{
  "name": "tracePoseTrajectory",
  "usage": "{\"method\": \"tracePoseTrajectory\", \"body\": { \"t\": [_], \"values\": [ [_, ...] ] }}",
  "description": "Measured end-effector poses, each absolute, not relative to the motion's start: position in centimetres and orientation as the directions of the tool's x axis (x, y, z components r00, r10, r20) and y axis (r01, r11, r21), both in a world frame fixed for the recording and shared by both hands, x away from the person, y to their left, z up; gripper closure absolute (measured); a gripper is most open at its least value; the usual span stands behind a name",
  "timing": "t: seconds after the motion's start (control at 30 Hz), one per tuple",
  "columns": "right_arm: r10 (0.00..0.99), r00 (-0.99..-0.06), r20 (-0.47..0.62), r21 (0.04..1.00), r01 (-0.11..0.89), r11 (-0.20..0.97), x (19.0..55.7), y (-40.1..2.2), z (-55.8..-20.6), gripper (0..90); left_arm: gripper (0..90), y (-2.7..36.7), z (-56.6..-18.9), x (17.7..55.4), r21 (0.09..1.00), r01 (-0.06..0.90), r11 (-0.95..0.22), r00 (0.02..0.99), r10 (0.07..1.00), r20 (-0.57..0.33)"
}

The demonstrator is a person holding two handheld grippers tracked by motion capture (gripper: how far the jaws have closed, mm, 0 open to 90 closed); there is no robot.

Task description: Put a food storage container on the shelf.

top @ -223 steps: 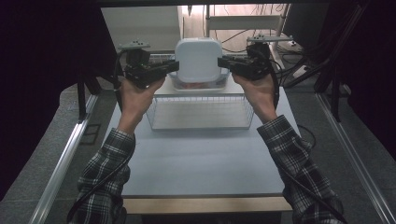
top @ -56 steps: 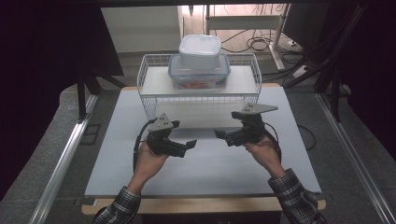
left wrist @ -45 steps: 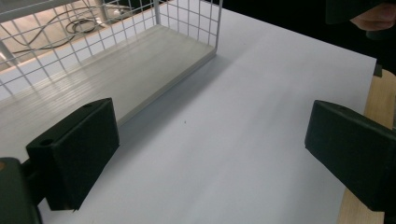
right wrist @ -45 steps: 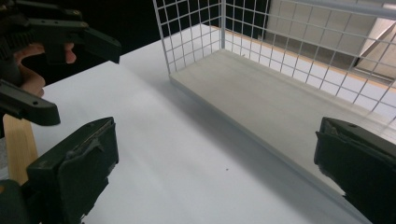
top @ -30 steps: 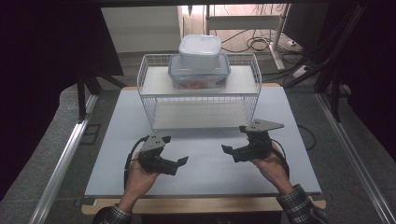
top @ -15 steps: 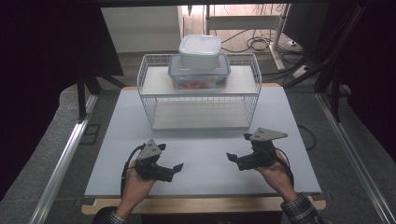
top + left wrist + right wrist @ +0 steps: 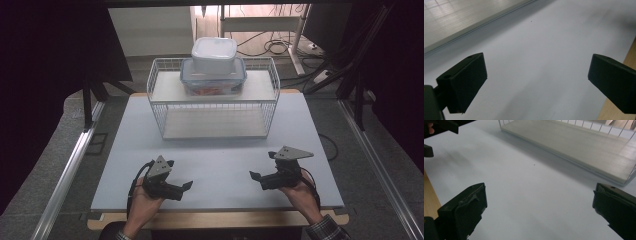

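Note:
A white wire rack (image 7: 215, 102) stands at the back of the table. On its top shelf sits a blue-rimmed clear container (image 7: 213, 80) with orange contents, and a white lidded container (image 7: 214, 54) is stacked on it. My left gripper (image 7: 186, 186) rests low near the front edge, left of centre, jaws open and empty (image 7: 536, 87). Right of centre, my right gripper (image 7: 255, 176) points left toward it, also open and empty (image 7: 539, 212). Both are well short of the rack. The rack's lower shelf (image 7: 574, 142) lies ahead in the right gripper view.
A pale mat covers the table (image 7: 215, 155), with a wooden strip (image 7: 215, 220) along the front edge. The left gripper's dark jaws (image 7: 439, 127) show at the top left of the right gripper view. Metal rails (image 7: 70, 170) and floor cables flank the table.
Both grippers let go of the white container atop the rack, then drew back toward the front edge, open and empty. The containers have stayed put.

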State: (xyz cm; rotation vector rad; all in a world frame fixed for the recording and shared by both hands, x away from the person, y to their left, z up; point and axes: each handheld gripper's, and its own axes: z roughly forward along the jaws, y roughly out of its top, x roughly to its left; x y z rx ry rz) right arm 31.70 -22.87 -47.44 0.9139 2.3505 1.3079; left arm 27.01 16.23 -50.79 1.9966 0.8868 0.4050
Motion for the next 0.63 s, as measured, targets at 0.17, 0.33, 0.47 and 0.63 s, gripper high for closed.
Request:
{"method": "tracePoseTrajectory", "body": {
  "t": [0.17,0.33,0.47,0.63],
  "values": [
    [0.654,-0.754,0.053,0.819,0.408,0.403,31.7,-22.9,-48.8,0.0,1.9,16.6,-51.6,27.4,0.816,0.455,-0.358,0.676,0.735,-0.054],
    [0.660,-0.750,0.047,0.793,0.430,0.432,32.1,-22.9,-50.2,0.0,1.9,16.9,-52.6,28.0,0.782,0.501,-0.370,0.664,0.744,-0.074],
    [0.665,-0.745,0.057,0.767,0.459,0.449,32.5,-23.0,-51.0,0.0,1.9,17.0,-53.1,28.3,0.760,0.527,-0.381,0.653,0.754,-0.074],
    [0.671,-0.740,0.045,0.754,0.466,0.463,32.7,-23.1,-51.3,0.0,1.6,16.9,-53.1,28.4,0.757,0.527,-0.386,0.655,0.752,-0.073]
  ]
}}
